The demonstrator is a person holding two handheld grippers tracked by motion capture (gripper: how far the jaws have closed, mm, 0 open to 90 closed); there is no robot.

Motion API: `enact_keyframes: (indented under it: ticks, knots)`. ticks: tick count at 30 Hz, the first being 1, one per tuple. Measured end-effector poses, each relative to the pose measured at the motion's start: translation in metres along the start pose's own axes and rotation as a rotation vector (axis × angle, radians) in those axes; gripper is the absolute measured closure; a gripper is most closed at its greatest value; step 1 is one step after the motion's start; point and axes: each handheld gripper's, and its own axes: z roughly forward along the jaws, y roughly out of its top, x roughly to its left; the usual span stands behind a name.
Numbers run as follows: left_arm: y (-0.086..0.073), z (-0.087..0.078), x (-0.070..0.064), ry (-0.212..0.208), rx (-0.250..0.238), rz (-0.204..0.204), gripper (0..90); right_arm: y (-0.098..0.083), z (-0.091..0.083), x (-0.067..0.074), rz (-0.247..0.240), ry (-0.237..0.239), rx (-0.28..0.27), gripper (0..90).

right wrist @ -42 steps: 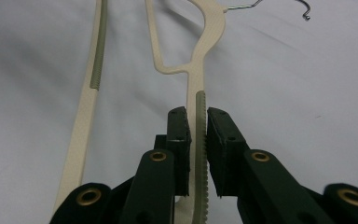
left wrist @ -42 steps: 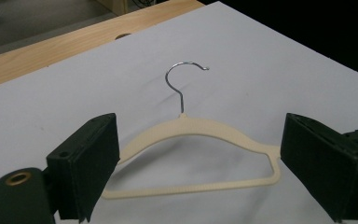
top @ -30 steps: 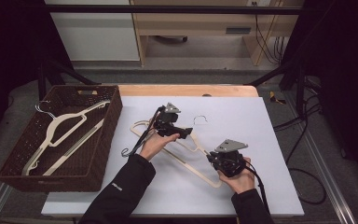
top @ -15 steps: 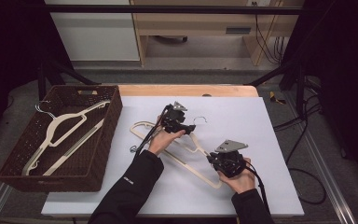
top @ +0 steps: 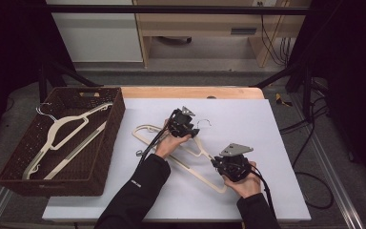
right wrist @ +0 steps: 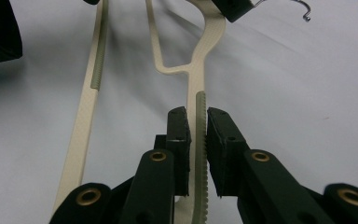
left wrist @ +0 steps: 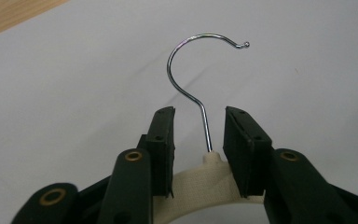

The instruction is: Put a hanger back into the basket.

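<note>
On the table, right gripper [right wrist: 196, 123] pinches the hanger [right wrist: 196, 84] arm; left gripper [left wrist: 198, 133] jaws, just closing, straddle its neck untouched, hanger mostly cut off.

I can read no words, numbers or brand marks anywhere here. There is a small pale mark on my left sleeve [top: 136, 182] in the high view, but it is too small and blurred for me to make out. The cream hanger [top: 190, 160] on the table carries no print that I can see, and neither do my black tongs, the brown basket [top: 105, 157] or the white sheet [top: 248, 124] under it all. The cabinet [top: 97, 36] at the back shows no label that I can read.
</note>
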Motion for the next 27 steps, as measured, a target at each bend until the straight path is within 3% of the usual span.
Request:
enact_keyframes:
  ticks: [6,11,18,20,21,23,27]
  knots:
    - [-0.001,0.004,-0.002,-0.019,0.013,-0.006,78.1,0.0,-0.001,0.001,-0.008,0.012,0.0,79.9]
    - [0.0,0.0,-0.003,-0.008,0.016,-0.004,87.0,0.0,-0.001,0.001,-0.004,0.022,0.002,79.7]
    - [0.001,-0.007,-0.005,0.007,0.019,-0.014,87.8,-0.002,0.001,0.0,-0.003,0.047,0.007,79.5]
    - [0.0,-0.009,-0.007,0.02,-0.015,-0.033,88.1,-0.002,0.001,0.0,0.0,0.056,0.003,79.4]
    - [0.001,-0.012,-0.007,0.014,0.002,-0.027,88.2,-0.002,0.002,-0.001,0.005,0.061,0.003,79.4]
    - [0.0,-0.014,-0.009,0.022,-0.043,-0.046,88.4,-0.003,0.002,-0.001,0.034,0.074,0.016,79.4]
    - [0.0,-0.024,-0.01,0.021,-0.057,-0.052,88.6,-0.005,0.005,-0.002,0.033,0.085,0.028,79.5]
